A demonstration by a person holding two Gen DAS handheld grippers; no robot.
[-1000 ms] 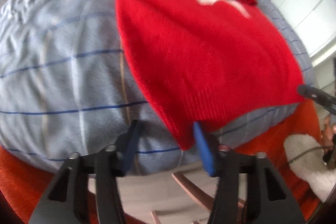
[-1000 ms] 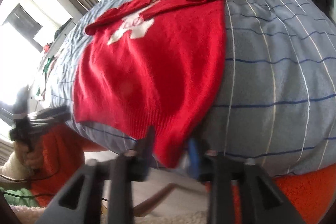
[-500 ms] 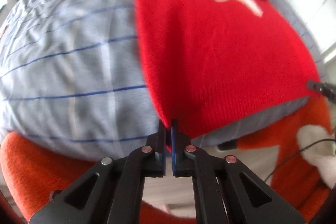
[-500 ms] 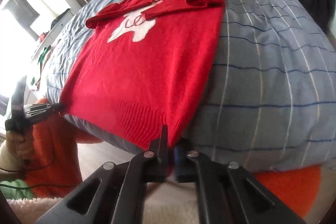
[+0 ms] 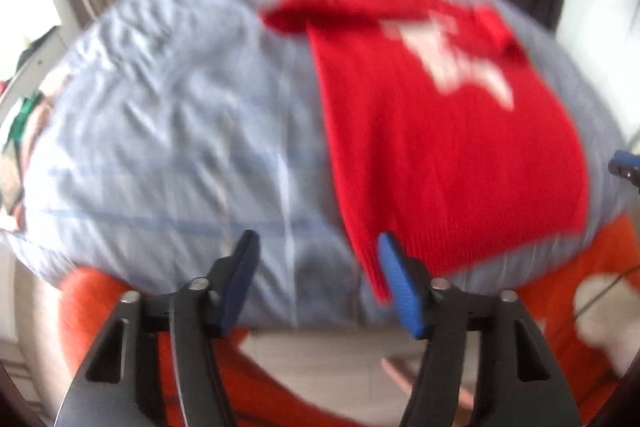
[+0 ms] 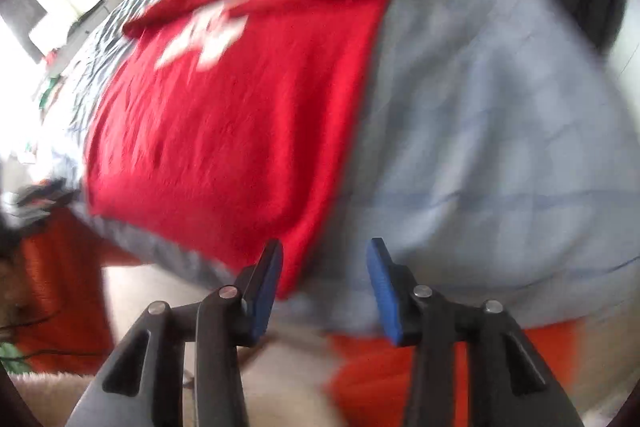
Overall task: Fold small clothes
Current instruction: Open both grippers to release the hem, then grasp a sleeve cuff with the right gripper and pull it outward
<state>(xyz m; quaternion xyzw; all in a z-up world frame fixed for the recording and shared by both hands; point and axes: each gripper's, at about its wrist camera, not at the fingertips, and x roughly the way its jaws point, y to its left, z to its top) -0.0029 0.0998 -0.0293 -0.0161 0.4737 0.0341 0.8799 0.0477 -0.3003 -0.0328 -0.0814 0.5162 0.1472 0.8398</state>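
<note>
Both views are blurred; at the far left of the left wrist view some green and white items (image 5: 20, 123) lie past the edge of the bed (image 5: 160, 131), which is covered in a pale blue sheet with thin darker lines; the left gripper (image 5: 316, 267) hangs over the near edge of the bed, its jaws spread and opening, with only bare sheet between them; the near left corner of the red sweater (image 5: 440, 155) shows just beside the right blue pad, and whether they touch cannot be told; the sweater lies flat on the bed, a white motif (image 5: 460, 67) on its chest, sleeves folded across the top, hem along the near edge; the right gripper (image 6: 324, 271) stands at the sweater's near right corner, its jaws parted and opening, nothing pinched, the red corner ending just beside the left pad; orange fabric (image 6: 400, 367) shows below the bed
</note>
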